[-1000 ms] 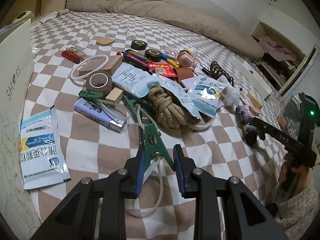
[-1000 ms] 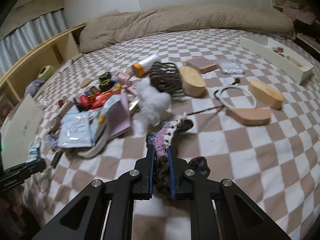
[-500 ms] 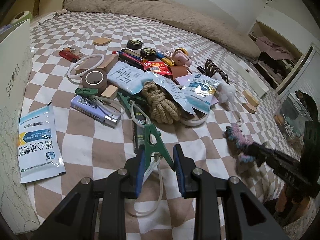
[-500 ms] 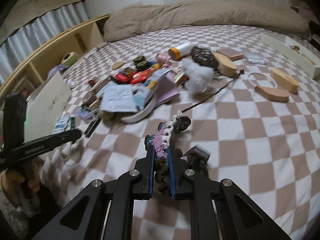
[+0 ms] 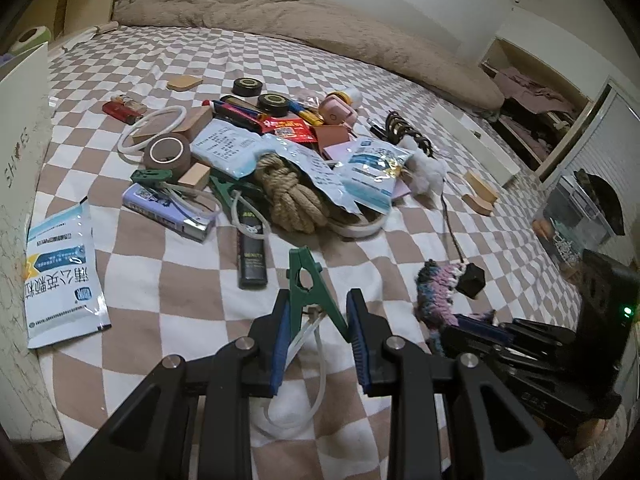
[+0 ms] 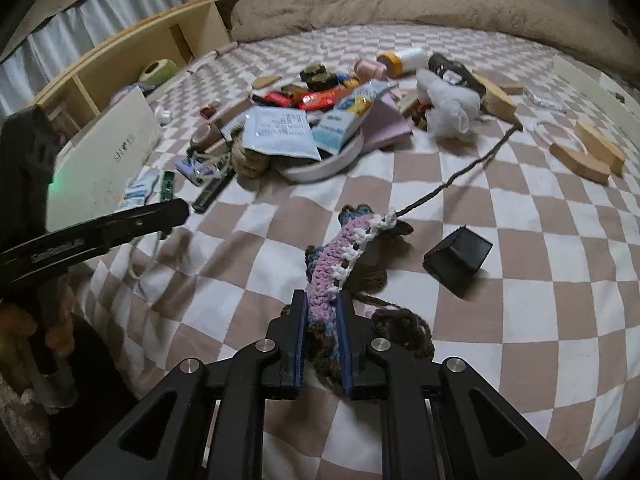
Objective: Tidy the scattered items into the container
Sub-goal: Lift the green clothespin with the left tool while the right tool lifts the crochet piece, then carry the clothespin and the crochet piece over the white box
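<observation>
My left gripper (image 5: 318,320) is shut on a green plastic clamp (image 5: 307,280) with a clear tube (image 5: 316,364) hanging under it, held over the checked bedspread. My right gripper (image 6: 322,320) is shut on a purple and brown crochet piece (image 6: 344,252); a brown yarn strand (image 6: 456,176) trails from it. That crochet piece also shows in the left wrist view (image 5: 434,292), low right. A heap of scattered items lies mid-bed: a rope coil (image 5: 290,194), sachets (image 5: 374,168), tape rolls (image 5: 168,152). A white box (image 6: 108,156) stands at the left edge.
A small black box (image 6: 458,260) lies right of the crochet piece. Wooden blocks (image 6: 588,152) lie at the far right. A blue-and-white sachet (image 5: 60,276) lies beside the white box (image 5: 20,160). A beige duvet (image 5: 304,12) is bunched at the bed's far end.
My left gripper has drawn back from the heap, taking the green clamp and tube with it. My right gripper has carried the crochet piece leftward, close beside the left gripper.
</observation>
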Demonstrator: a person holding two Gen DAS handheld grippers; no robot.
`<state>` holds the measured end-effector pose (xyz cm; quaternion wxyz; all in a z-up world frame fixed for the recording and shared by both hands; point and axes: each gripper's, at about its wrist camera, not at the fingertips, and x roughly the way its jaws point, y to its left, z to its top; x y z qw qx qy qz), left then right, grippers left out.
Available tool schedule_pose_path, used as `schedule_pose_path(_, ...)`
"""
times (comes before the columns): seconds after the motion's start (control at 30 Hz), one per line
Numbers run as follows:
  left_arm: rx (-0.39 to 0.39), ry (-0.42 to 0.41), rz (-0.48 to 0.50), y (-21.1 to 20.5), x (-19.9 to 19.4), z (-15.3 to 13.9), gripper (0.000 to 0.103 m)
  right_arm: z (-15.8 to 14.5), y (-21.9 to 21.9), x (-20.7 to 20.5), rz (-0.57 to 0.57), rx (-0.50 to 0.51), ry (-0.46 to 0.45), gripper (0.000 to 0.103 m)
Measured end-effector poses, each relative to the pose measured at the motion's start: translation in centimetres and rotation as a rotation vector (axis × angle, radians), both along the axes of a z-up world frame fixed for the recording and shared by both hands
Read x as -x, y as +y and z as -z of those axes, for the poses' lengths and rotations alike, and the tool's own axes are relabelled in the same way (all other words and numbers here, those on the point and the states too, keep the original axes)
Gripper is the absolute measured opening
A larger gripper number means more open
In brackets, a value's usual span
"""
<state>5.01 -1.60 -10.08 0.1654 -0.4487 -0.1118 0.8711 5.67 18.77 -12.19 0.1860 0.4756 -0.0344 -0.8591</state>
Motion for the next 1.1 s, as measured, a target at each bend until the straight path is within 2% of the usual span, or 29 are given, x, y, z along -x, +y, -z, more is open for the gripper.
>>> schedule_pose_path(0.1, -0.009, 0.003, 0.002, 0.1, -0.2, -0.1, 0.027, 0.2, -0.1, 0.3, 0.008, -0.019, -0.002, 0.016)
schedule_pose_path(0.2, -0.025, 0.004, 0.01, 0.3, -0.5, -0.3, 0.027, 0.6, -0.8, 0.7, 0.008, -0.066, 0.007, 0.026)
schedule_pose_path(0.3, -0.067, -0.022, 0.02, 0.5, -0.7, -0.2, 0.027, 0.7, -1.6, 0.8, -0.005, -0.109, 0.036, 0.026)
schedule_pose_path(0.4, -0.064, -0.032, 0.023, 0.8, -1.1, -0.3, 0.027, 0.3, -1.8, 0.4, -0.02, -0.123, 0.058, 0.019)
schedule_pose_path(0.53, -0.074, -0.025, 0.026, 0.9, -1.5, -1.0, 0.027, -0.8, -1.1, 0.0, -0.007, -0.058, 0.064, 0.012)
schedule_pose_path(0.83, -0.074, 0.042, 0.028, 0.2, -2.5, -3.7, 0.027, -4.8, -1.0, -1.9, 0.016, 0.072, 0.121, 0.012)
schedule_pose_path(1.1, -0.084, 0.118, 0.012, -1.5, -3.6, -6.9, 0.027, -9.4, -1.2, -2.5, 0.023, 0.096, 0.234, 0.012)
